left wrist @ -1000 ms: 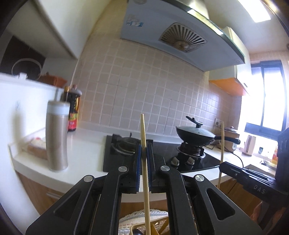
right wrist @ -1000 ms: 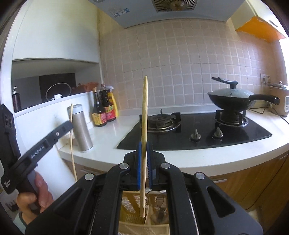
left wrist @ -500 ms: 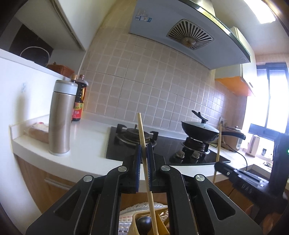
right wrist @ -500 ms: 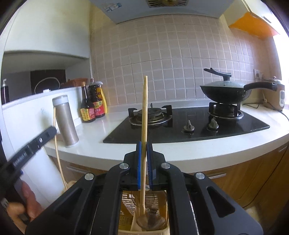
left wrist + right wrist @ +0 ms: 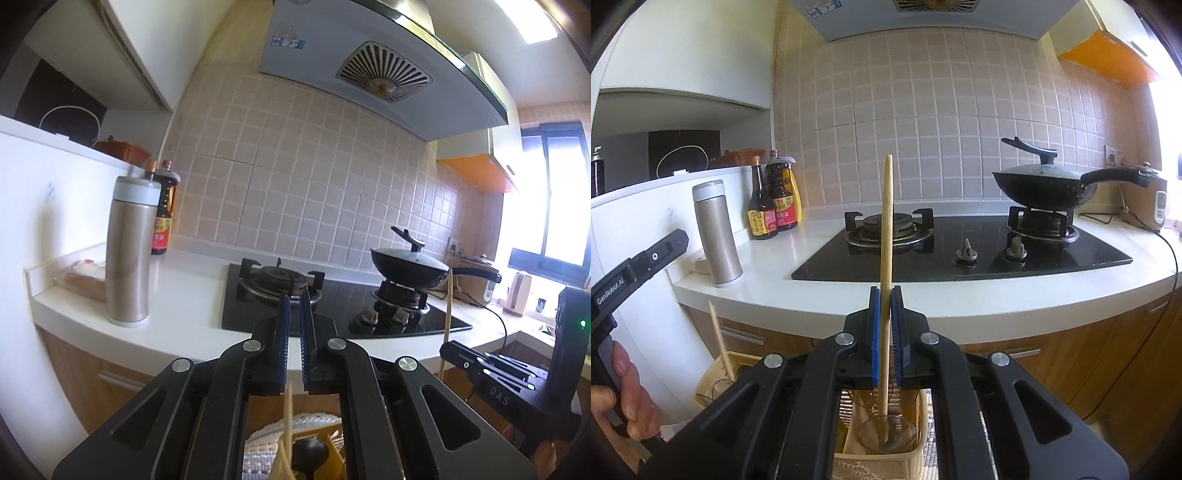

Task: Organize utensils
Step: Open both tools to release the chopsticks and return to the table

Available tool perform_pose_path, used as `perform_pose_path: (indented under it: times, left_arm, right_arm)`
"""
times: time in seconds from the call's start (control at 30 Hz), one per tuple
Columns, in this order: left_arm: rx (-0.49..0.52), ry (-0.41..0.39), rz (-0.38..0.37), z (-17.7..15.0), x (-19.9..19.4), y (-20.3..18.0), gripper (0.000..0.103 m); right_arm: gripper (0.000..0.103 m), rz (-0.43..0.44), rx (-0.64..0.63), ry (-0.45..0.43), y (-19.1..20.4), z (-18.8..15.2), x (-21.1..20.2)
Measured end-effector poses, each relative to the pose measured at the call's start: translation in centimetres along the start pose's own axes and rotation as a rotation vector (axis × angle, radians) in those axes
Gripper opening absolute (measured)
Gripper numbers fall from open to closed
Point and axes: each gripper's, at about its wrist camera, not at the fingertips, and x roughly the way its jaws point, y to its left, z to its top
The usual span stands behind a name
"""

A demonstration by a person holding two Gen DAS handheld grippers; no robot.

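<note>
My right gripper [image 5: 885,302] is shut on a wooden chopstick [image 5: 886,236] that stands upright, its lower end over a clear glass [image 5: 886,437] in the yellow utensil basket [image 5: 875,463]. My left gripper [image 5: 292,314] is slightly open and holds nothing. A second chopstick [image 5: 285,439] stands loose below its jaws in the yellow basket [image 5: 332,445], next to a black round utensil [image 5: 309,450]. In the right wrist view that chopstick [image 5: 718,338] leans in another basket compartment [image 5: 713,380] at the left.
A white counter [image 5: 960,299] with a black gas hob [image 5: 960,243] lies ahead. A lidded black wok [image 5: 1045,184] sits on the right burner. A steel flask [image 5: 718,234] and sauce bottles [image 5: 772,199] stand at the left. A rice cooker [image 5: 1152,199] is far right.
My left gripper has let go of its chopstick, which dropped into the basket. Both grippers moved lower and nearer the counter. The right chopstick's end came down to the glass.
</note>
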Motion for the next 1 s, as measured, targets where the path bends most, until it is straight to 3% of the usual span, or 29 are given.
perform_pose_path:
  times: [0.13,0.17,0.23,0.33,0.43,0.53,0.6,0.73,0.9,1.0]
  left_arm:
    - [0.002,0.026,-0.021,-0.5,-0.4,0.3,0.006]
    - [-0.001,0.035,-0.025,-0.5,-0.6,0.4,0.01]
    - [-0.016,0.043,-0.028,-0.5,-1.3,0.7,0.031]
    - [-0.026,0.043,-0.032,-0.1,-2.8,0.9,0.043]
    - [-0.017,0.042,-0.03,0.3,-4.6,0.8,0.047]
    - [-0.026,0.059,-0.059,0.8,-6.7,0.7,0.054]
    - [-0.021,0.075,-0.064,1.0,-8.1,0.4,0.055]
    - [-0.001,0.133,-0.079,1.0,-10.5,-0.6,0.063]
    - [0.043,0.263,-0.078,-0.3,-12.0,-2.0,0.064]
    - [0.092,0.383,-0.059,-2.6,-12.0,-2.7,0.064]
  right_arm:
    - [0.005,0.023,0.009,0.019,-0.1,-0.2,-0.7]
    - [0.005,0.031,0.014,0.023,-0.1,-0.1,-1.1]
    - [0.006,0.043,0.024,0.028,-0.2,-0.1,-1.7]
    - [0.011,0.067,0.041,0.052,-0.6,0.1,-3.3]
    - [0.012,0.082,0.056,0.062,-0.8,0.2,-5.1]
    - [0.029,0.097,0.072,0.071,-0.8,0.3,-7.0]
    - [0.056,0.095,0.066,0.069,-0.5,0.2,-8.7]
    - [0.057,0.081,0.042,0.086,0.5,-0.2,-11.9]
    - [0.057,0.057,0.004,0.231,1.9,-1.9,-13.7]
    - [0.056,0.035,-0.007,0.341,2.3,-3.6,-13.7]
